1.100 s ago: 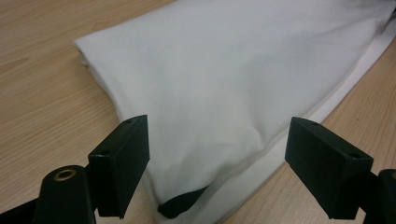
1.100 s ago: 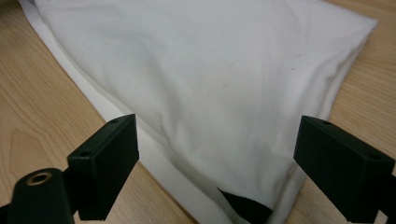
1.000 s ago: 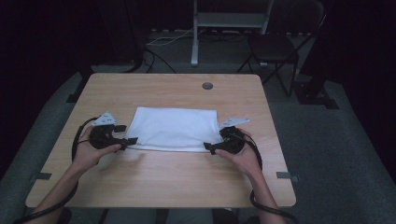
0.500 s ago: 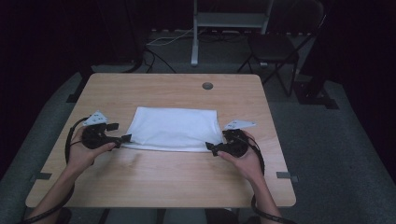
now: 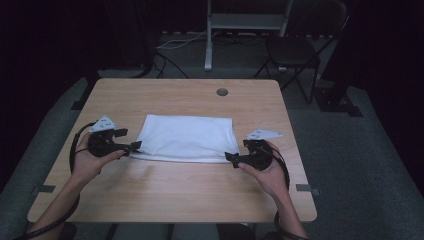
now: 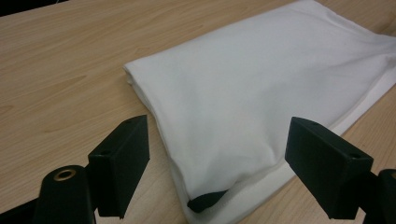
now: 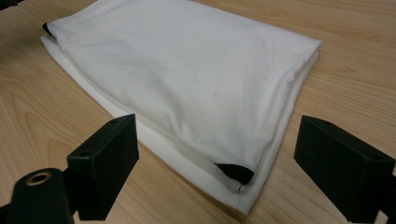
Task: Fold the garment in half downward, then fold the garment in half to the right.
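A folded white cloth (image 5: 186, 138) lies flat in the middle of the wooden table (image 5: 200, 200). My left gripper (image 5: 131, 146) is at the cloth's near left corner, open. In the left gripper view its jaws (image 6: 219, 140) stand wide apart around that corner (image 6: 233, 116), where a small black patch (image 6: 205, 201) peeks out between the layers. My right gripper (image 5: 231, 158) is open at the near right corner. The right gripper view has the jaws (image 7: 219, 144) on either side of the corner (image 7: 201, 84), with a black patch (image 7: 233, 171) at its tip. Neither holds the cloth.
A round cable hole (image 5: 222, 92) sits near the table's far edge. Beyond the table stand a dark chair (image 5: 295, 50) and a metal stand (image 5: 245, 20), with cables on the floor. Bare wood (image 5: 190, 185) stretches between the cloth and the near edge.
Both hands have drawn slightly outward, away from the cloth's near corners. The cloth lies where it was.
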Available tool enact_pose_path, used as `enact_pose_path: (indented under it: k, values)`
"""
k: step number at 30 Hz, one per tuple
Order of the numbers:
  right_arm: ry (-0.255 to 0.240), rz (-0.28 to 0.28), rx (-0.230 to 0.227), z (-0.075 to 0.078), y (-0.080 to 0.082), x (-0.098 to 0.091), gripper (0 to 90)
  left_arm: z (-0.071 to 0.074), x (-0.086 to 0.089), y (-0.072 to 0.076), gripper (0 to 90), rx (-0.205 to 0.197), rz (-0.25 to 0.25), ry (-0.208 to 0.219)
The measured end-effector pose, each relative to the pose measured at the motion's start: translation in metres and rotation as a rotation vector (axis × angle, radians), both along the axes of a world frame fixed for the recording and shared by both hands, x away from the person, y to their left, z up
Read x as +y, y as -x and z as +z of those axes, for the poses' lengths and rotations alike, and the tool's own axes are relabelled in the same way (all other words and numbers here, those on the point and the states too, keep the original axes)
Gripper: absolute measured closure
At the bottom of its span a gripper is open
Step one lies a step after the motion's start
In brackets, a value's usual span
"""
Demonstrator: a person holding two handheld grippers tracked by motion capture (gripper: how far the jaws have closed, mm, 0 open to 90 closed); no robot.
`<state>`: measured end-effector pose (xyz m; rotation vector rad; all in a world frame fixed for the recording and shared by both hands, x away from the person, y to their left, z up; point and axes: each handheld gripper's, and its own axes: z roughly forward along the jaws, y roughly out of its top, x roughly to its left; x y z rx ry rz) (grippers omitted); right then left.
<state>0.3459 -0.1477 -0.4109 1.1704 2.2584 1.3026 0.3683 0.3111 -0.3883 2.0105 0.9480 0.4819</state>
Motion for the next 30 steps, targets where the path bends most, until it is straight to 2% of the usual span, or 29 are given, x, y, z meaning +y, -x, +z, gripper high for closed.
enact_pose_path:
  k: [5, 9, 15, 19, 23, 25, 27, 30]
  values:
    - [0.0, 0.004, -0.005, 0.003, -0.001, -0.001, 13.3, 0.003, -0.002, -0.012, 21.5, 0.009, 0.003, -0.006]
    - [0.0, 0.009, -0.005, 0.005, -0.005, 0.0, 13.2, 0.007, -0.006, -0.034, 21.5, 0.027, 0.01, 0.001]
    - [0.001, 0.016, -0.008, 0.007, -0.004, -0.001, 13.2, 0.016, -0.013, -0.069, 21.5, 0.053, 0.028, -0.026]
    - [-0.001, 0.015, -0.007, 0.008, -0.003, -0.004, 13.3, 0.019, -0.02, -0.097, 21.6, 0.093, 0.052, -0.042]
    - [-0.003, 0.016, -0.012, 0.008, -0.003, -0.006, 13.2, 0.01, -0.027, -0.122, 22.0, 0.152, 0.077, -0.066]
    - [-0.005, 0.017, -0.011, 0.008, -0.004, -0.006, 13.2, 0.004, -0.029, -0.13, 27.5, 0.18, 0.084, -0.079]
    - [-0.003, 0.02, -0.008, 0.009, -0.004, -0.006, 13.2, -0.003, -0.03, -0.136, 31.5, 0.202, 0.097, -0.072]
    - [-0.006, 0.026, -0.013, 0.011, -0.004, -0.005, 13.3, -0.014, -0.031, -0.143, 31.6, 0.24, 0.12, -0.042]
